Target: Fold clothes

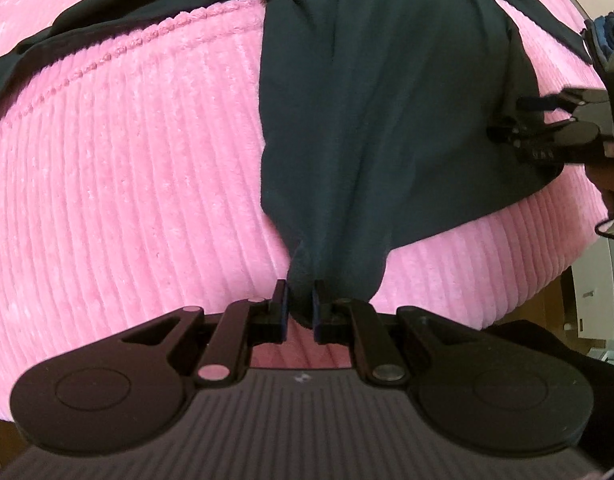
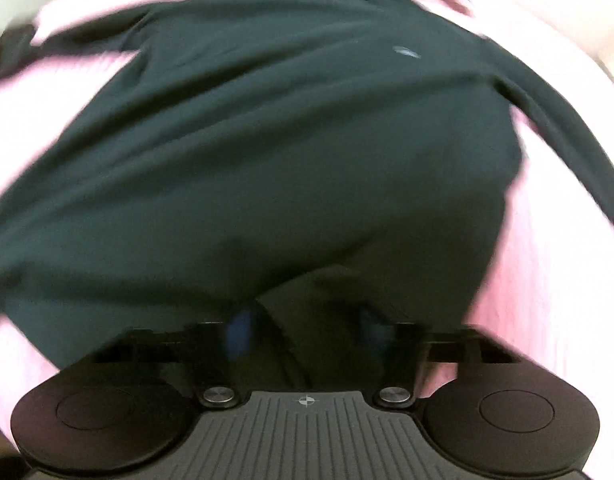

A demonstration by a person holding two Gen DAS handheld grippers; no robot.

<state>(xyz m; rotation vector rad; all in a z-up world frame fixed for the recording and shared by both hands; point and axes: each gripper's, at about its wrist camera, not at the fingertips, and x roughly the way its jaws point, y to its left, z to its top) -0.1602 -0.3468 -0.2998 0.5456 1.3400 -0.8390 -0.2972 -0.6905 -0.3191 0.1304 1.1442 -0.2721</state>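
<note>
Gripping a bunched corner of the dark garment (image 1: 387,100), left gripper (image 1: 300,308) has its fingers clenched on the fabric. Garment lies partly doubled over on the pink ribbed cover (image 1: 127,180). Right gripper (image 2: 305,332) sits over cloth, fingers spread (view blurred, nothing pinched that I can see). Folding looks mid-way; sleeves and final folds remain.

Soft, even light falls on both views, with no hard shadows or glare. The left wrist view is sharp; its pink blanket (image 1: 127,168) bulges with fisheye curvature toward the edges. The right wrist view is smeared by motion blur, and the dark garment (image 2: 287,152) loses detail.
</note>
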